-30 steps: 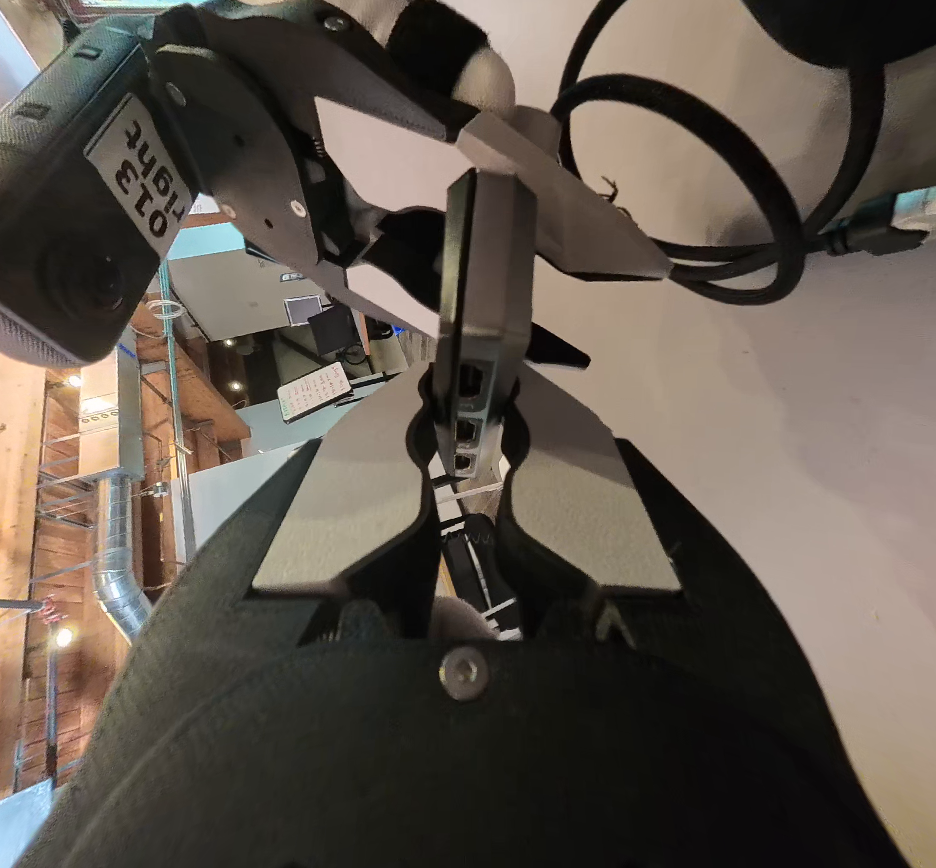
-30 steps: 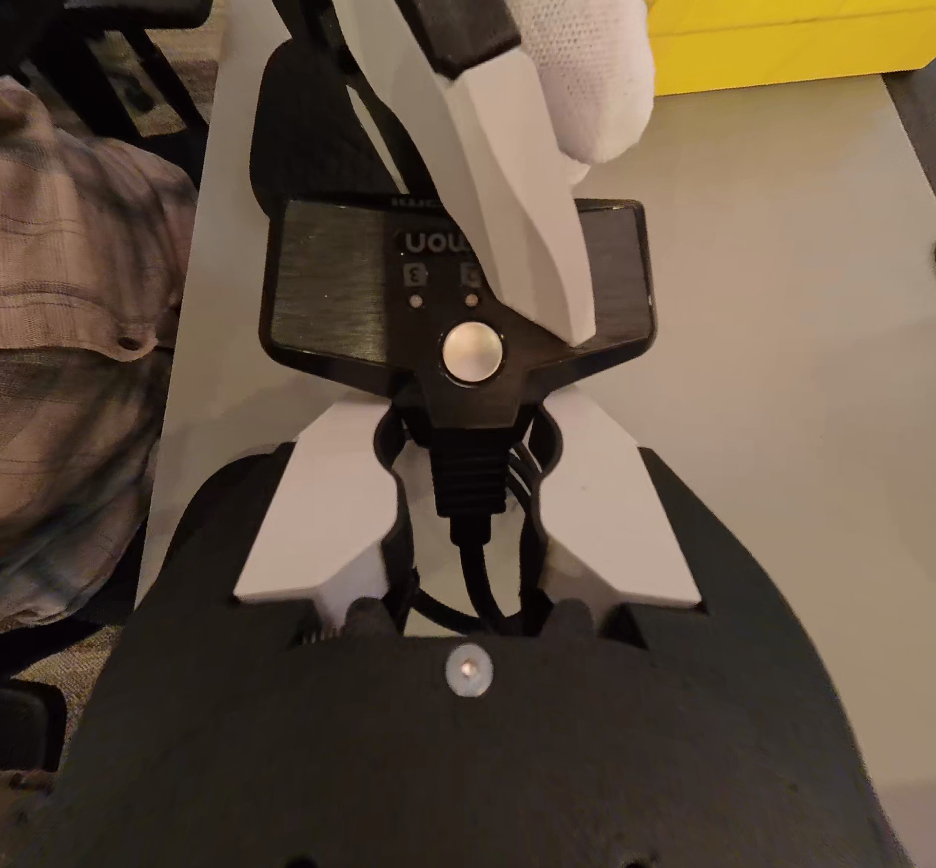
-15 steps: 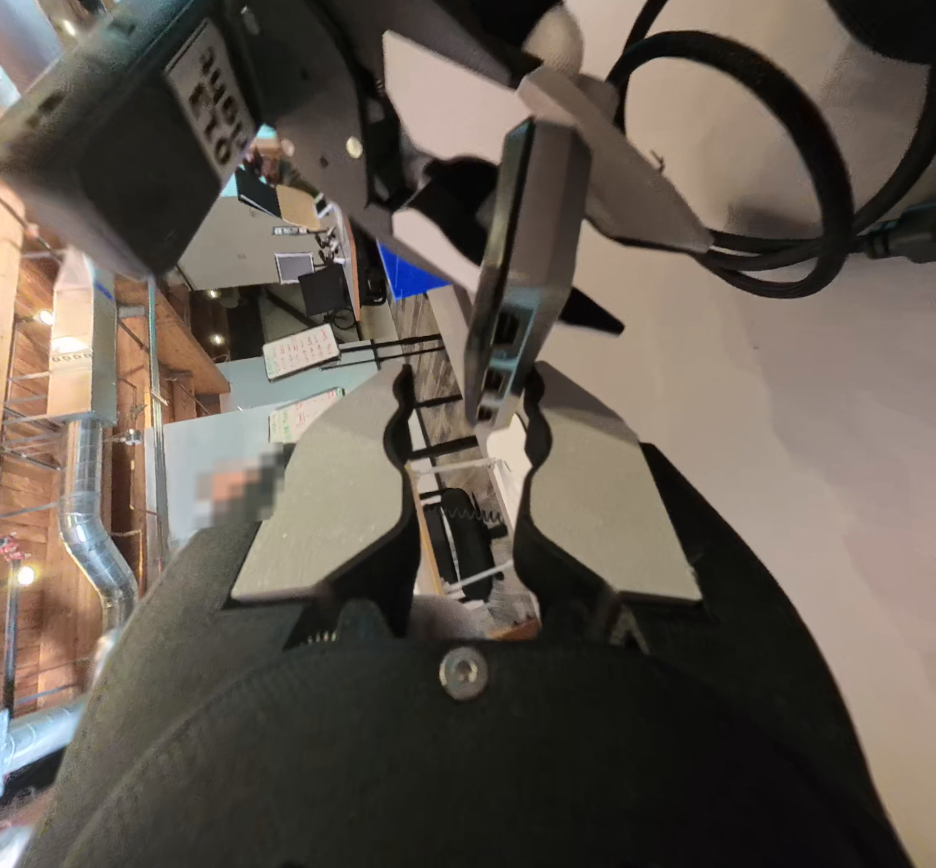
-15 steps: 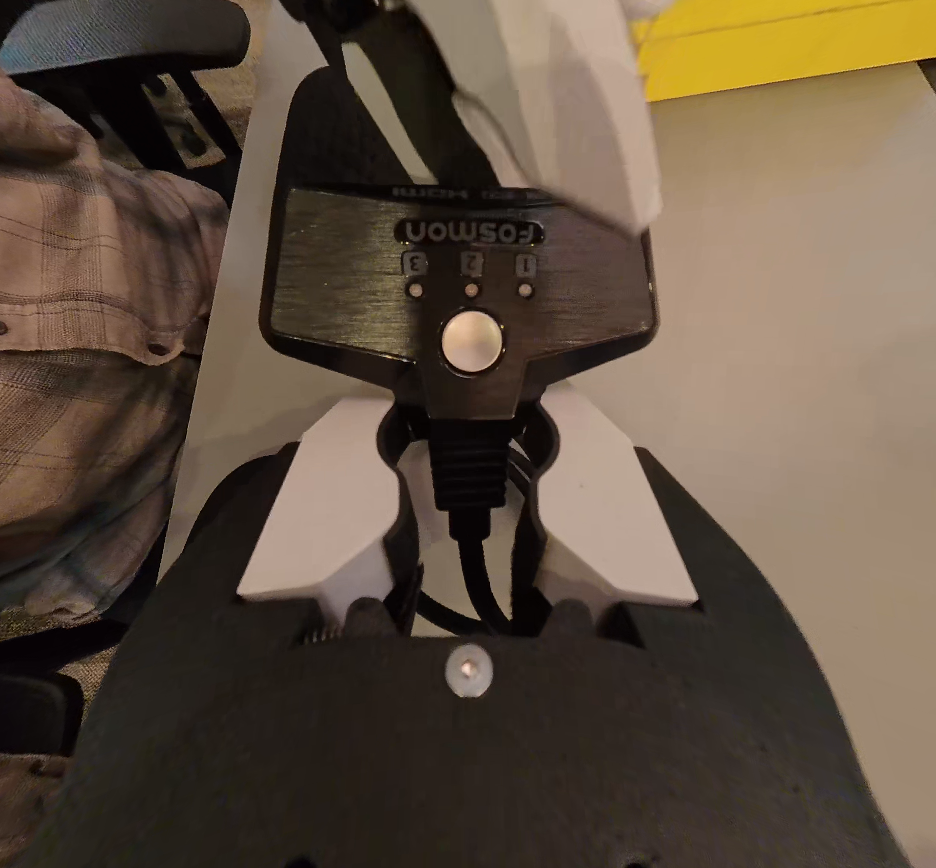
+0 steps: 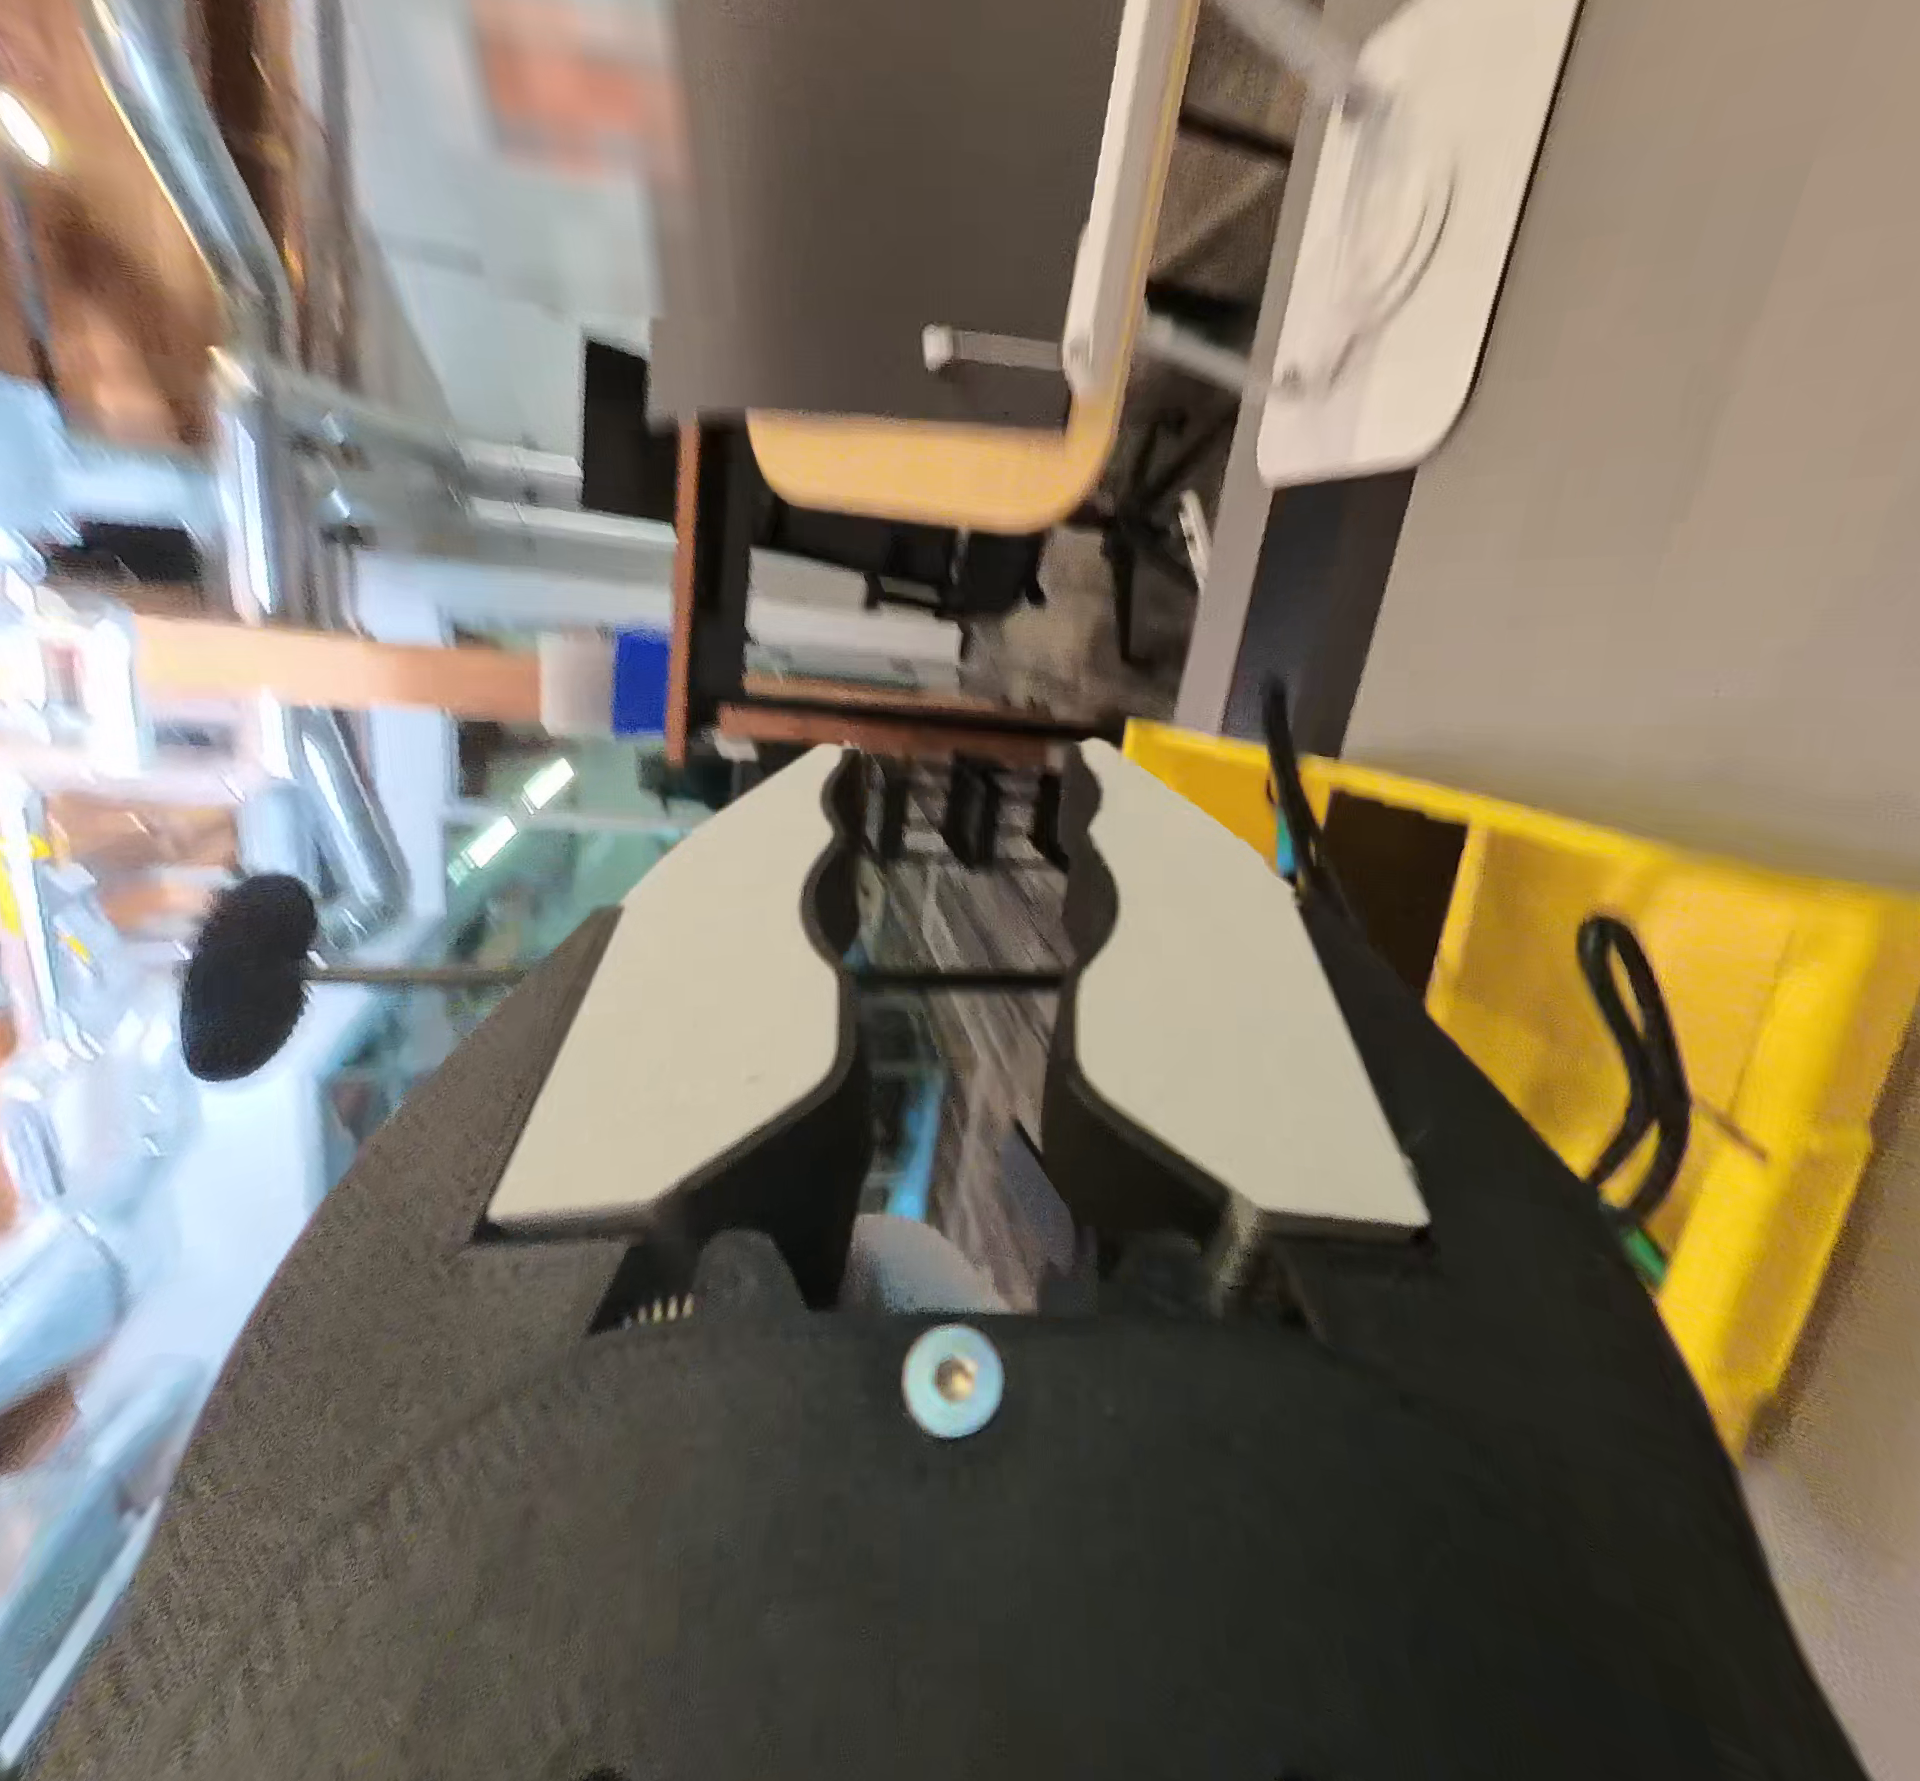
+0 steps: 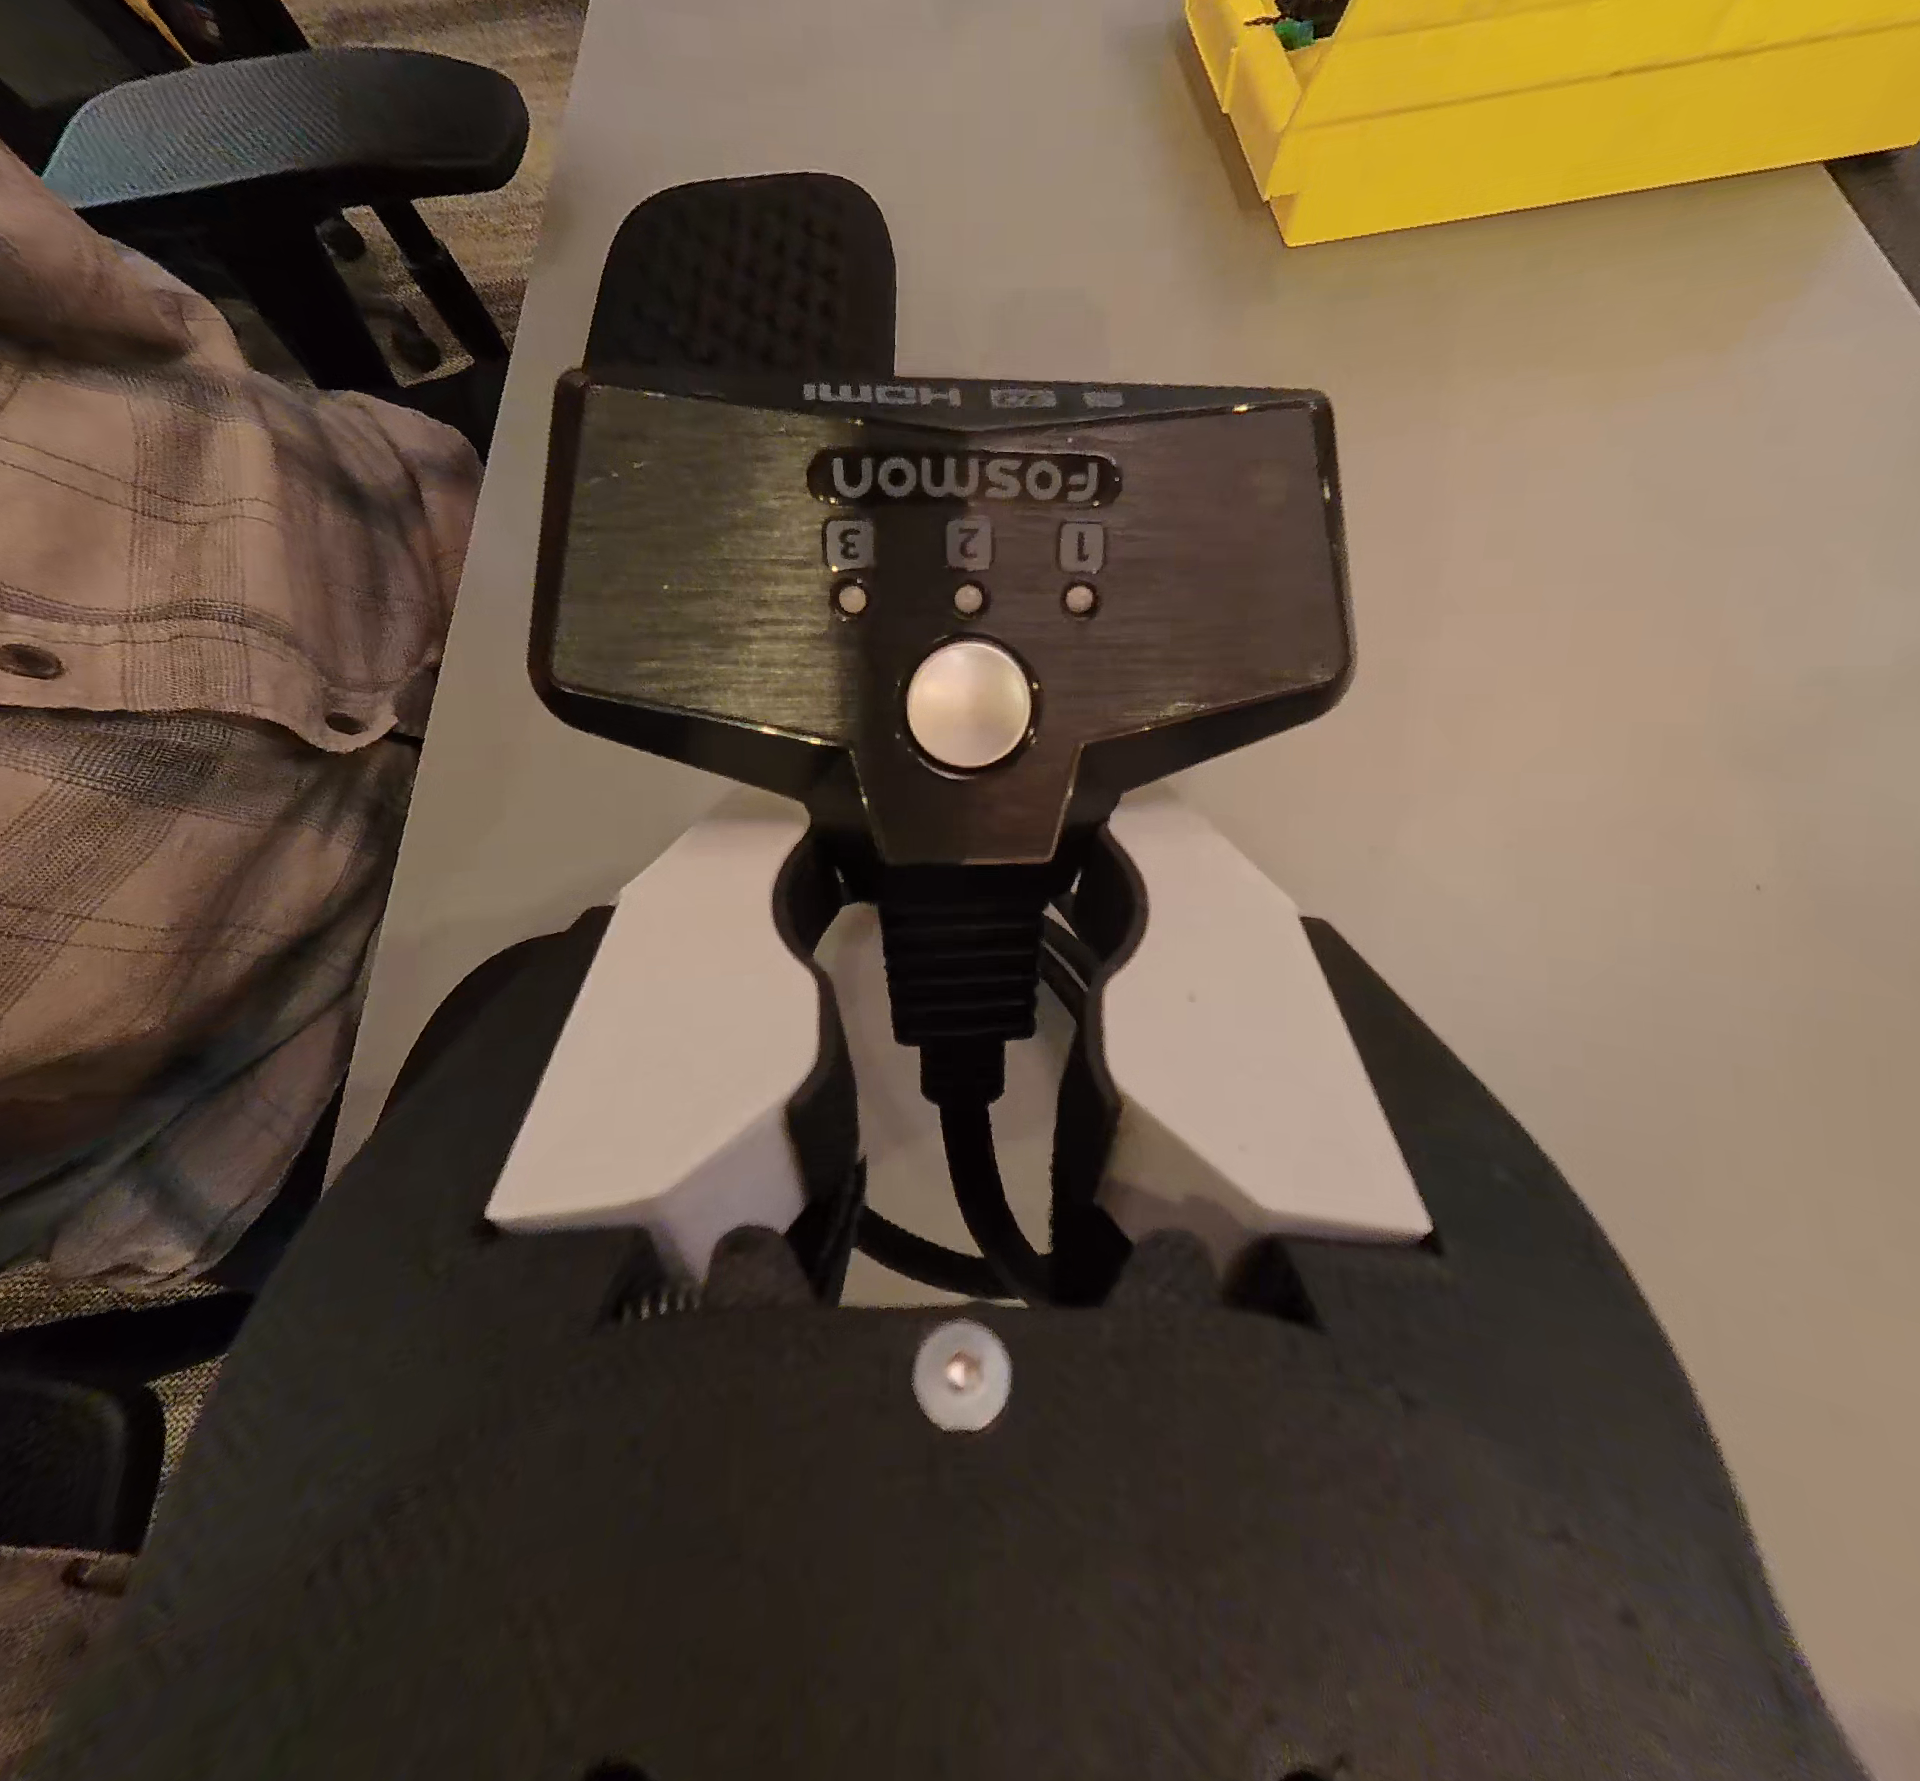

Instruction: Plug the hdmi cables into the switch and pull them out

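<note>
Brushed-black HDMI switch (image 6: 940, 588) sits clamped by its narrow neck between the right tongs (image 6: 961, 858), its captive cable (image 6: 977, 1160) trailing back between them over the grey table (image 6: 1507, 796). A moment ago the left tongs (image 5: 956, 858) were closed on the switch's port edge; now they have let go and swung away, parted with nothing between them, so the handover looks finished. Only the left view (badly blurred) shows the yellow bin (image 5: 1714, 1056) to their right with loose black cables (image 5: 1636, 1056), likely the next pick; the right view alone shows the switch.
</note>
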`<state>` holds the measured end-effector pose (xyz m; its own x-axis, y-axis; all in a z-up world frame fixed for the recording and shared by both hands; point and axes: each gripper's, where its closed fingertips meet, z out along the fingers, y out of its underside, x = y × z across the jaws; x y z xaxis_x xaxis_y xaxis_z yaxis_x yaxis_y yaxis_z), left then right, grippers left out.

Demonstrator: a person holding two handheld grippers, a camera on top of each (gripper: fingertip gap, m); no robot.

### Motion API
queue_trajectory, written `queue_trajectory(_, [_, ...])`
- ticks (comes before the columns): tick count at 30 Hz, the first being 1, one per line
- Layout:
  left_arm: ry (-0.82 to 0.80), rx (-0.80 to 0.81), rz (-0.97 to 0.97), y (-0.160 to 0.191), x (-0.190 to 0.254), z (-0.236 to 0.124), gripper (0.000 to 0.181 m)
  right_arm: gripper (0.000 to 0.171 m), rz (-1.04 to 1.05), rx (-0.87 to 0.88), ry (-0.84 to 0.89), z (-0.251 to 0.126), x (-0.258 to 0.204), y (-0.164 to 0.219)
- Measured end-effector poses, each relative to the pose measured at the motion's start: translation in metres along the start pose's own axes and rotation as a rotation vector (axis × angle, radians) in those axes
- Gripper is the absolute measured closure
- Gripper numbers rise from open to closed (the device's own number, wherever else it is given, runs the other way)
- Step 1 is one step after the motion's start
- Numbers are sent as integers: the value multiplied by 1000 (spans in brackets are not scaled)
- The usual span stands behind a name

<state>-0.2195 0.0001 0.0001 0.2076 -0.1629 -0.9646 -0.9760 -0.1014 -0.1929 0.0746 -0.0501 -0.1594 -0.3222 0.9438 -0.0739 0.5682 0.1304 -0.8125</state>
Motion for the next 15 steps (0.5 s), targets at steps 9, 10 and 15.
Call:
queue_trajectory(9, [218, -231, -125, 111, 76, 43, 145, 130, -17, -33, -14, 14, 1, -3])
queue_trajectory(10, [230, -231, -144, 117, 83, 50, 145, 130, -18, -33, -15, 15, 1, -4])
queue_trajectory(15, [318, -278, -282, 140, 114, 89, 147, 130, -16, -26, -27, 19, 2, -3])
